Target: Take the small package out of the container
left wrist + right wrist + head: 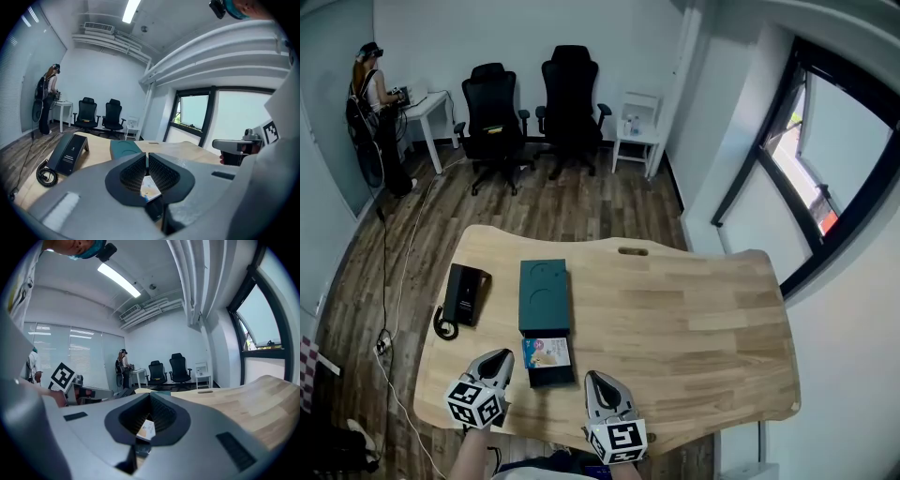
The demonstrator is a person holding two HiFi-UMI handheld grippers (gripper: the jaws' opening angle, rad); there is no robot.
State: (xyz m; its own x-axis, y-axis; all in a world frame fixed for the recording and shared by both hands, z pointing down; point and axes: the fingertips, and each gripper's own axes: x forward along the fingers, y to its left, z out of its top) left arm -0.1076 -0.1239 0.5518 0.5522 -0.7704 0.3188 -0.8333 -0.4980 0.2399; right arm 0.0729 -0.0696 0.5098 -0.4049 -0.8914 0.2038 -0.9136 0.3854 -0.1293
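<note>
The jaws of the left gripper [499,360] are closed tip to tip, with nothing gripped. The jaws of the right gripper [596,381] are likewise shut and empty. Both grippers are held at the near edge of the wooden table [703,309], one on each side of the teal container [544,295]. The small package [546,352] is located in the container's open near end, between the two grippers.
</note>
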